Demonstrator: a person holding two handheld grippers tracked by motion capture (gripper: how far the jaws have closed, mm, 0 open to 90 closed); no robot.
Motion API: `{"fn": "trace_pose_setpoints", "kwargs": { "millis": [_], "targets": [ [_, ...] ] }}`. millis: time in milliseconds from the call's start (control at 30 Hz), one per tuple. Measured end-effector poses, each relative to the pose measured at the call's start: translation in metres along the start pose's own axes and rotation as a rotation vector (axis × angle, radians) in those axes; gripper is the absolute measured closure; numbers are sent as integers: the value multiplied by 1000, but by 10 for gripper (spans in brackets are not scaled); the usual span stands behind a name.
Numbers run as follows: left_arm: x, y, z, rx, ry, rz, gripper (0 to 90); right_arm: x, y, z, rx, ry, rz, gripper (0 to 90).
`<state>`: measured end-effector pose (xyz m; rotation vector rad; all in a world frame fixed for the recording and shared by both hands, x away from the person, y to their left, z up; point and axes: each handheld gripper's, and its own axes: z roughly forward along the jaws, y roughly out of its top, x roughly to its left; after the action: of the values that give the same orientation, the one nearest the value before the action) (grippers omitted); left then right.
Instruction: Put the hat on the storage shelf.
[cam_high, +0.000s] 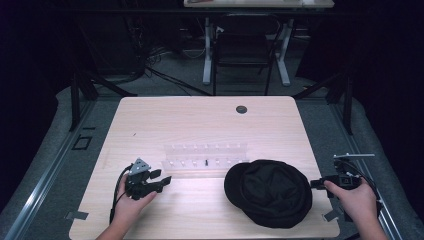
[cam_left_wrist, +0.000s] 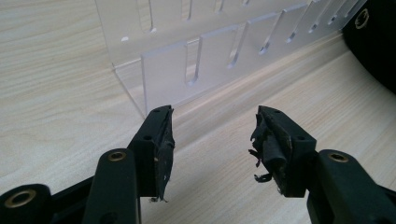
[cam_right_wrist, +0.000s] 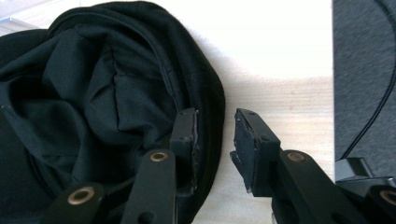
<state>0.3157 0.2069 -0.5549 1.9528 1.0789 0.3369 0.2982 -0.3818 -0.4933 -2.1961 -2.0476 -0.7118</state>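
right gripper view | right gripper (cam_right_wrist: 215, 144) jaws apart astride black cap (cam_right_wrist: 93, 107) rim | left gripper (cam_left_wrist: 212, 140) jaws open, empty

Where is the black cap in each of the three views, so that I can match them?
High view: black cap lies lower right of centre on the table.
Left gripper view: its edge sits at the top right corner.
Right gripper view: it covers the left half.
Shared landmark: the light wooden table.

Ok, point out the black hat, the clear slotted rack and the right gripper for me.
black hat (cam_high: 272, 192), high view, middle of its crown.
clear slotted rack (cam_left_wrist: 166, 70), left gripper view, front panel.
right gripper (cam_right_wrist: 215, 140), right gripper view, midway between its fingers.
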Motion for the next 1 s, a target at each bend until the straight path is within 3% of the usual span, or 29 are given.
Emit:
{"fn": "trace_pose_setpoints", "kwargs": {
  "millis": [100, 167, 267, 300, 333, 367, 400, 500, 533, 567, 767, 833, 900, 933, 1000],
  "targets": [
    [0, 0, 0, 2, 2, -2, 472, 1, 0, 3, 0, 17, 5, 692],
    [0, 0, -1, 6, 6, -2, 472, 2, 1, 6, 14, -4, -1, 697],
    [0, -1, -1, 2, 3, -4, 472, 3, 1, 13, 21, 19, 6, 704],
    [0, -1, -1, 3, 3, -3, 472, 3, 2, 18, 33, 11, 8, 716],
    [0, -1, -1, 4, 4, -3, 472, 1, 4, 16, 68, -33, -24, 724],
    [0, -1, -1, 4, 3, -4, 472, 2, 3, 22, 46, 6, 5, 734],
    [0, -1, -1, 4, 3, -4, 472, 1, 3, 23, 53, 9, 6, 745],
    [1, -1, -1, 8, 0, -6, 472, 1, 5, 25, 74, -27, 3, 762],
    [0, -1, -1, 2, 3, -7, 472, 0, 5, 28, 72, 10, 10, 769],
    [0, -1, -1, 8, 0, -5, 473, -1, 6, 30, 84, 16, 16, 772],
    [1, -2, -1, 7, 3, -5, 473, -1, 10, 36, 115, 24, 15, 773],
    [1, -2, -1, 10, 3, -4, 473, -2, 13, 38, 154, 17, -2, 773],
    [1, -2, -1, 9, 4, -3, 473, 0, 14, 41, 145, 10, 18, 770],
    [1, -2, -1, 10, 4, -3, 473, -1, 16, 40, 178, 5, -1, 766],
    [1, -2, -1, 12, 4, -5, 473, -1, 16, 43, 173, 14, 14, 764]
  ]
}}
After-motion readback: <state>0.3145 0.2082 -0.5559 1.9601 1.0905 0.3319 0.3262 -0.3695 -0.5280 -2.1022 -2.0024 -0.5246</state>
